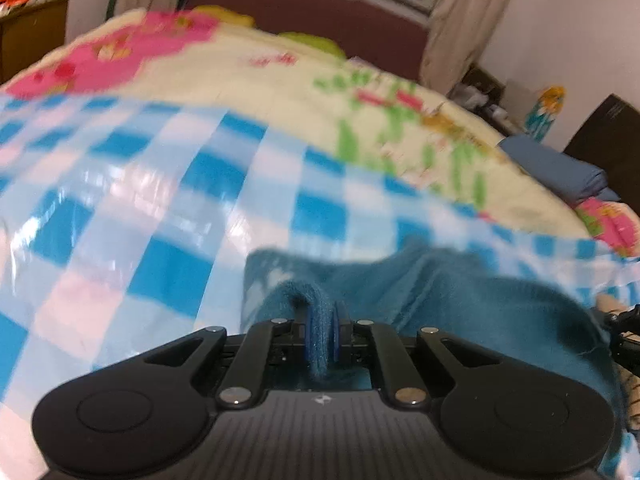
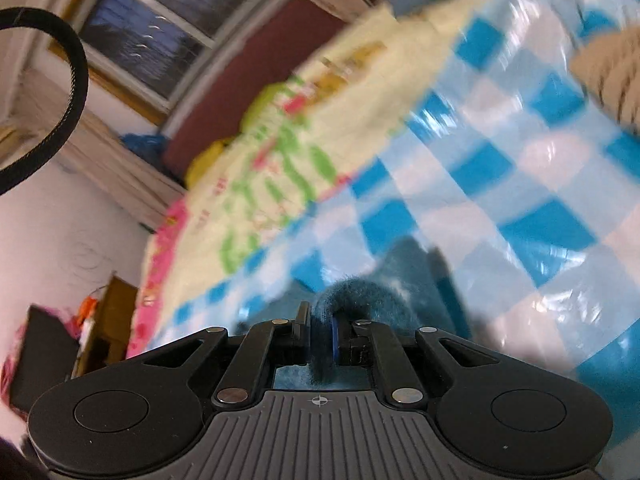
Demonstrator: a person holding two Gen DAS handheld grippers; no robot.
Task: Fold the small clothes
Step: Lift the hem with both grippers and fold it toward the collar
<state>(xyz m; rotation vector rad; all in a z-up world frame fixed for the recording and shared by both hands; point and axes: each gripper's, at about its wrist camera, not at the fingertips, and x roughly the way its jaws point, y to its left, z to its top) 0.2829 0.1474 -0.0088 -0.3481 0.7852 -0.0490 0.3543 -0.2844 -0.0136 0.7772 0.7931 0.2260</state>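
Note:
A small teal fleece garment (image 1: 460, 300) lies on a blue-and-white checked plastic sheet (image 1: 140, 208) spread over the bed. My left gripper (image 1: 322, 332) is shut on a bunched edge of the garment, which rises between its blue pads. In the right wrist view my right gripper (image 2: 320, 338) is shut on another fold of the same teal garment (image 2: 360, 292), held above the checked sheet (image 2: 500, 184). Both views are motion-blurred. Most of the garment is hidden behind the gripper bodies.
A cream floral blanket (image 1: 280, 80) covers the bed behind the sheet, with a maroon headboard (image 1: 320, 12) and a window (image 2: 152, 36) beyond. A folded blue cloth (image 1: 556, 172) lies at the right. A beige item (image 2: 612, 76) lies on the sheet. A wooden cabinet (image 1: 32, 36) stands at the left.

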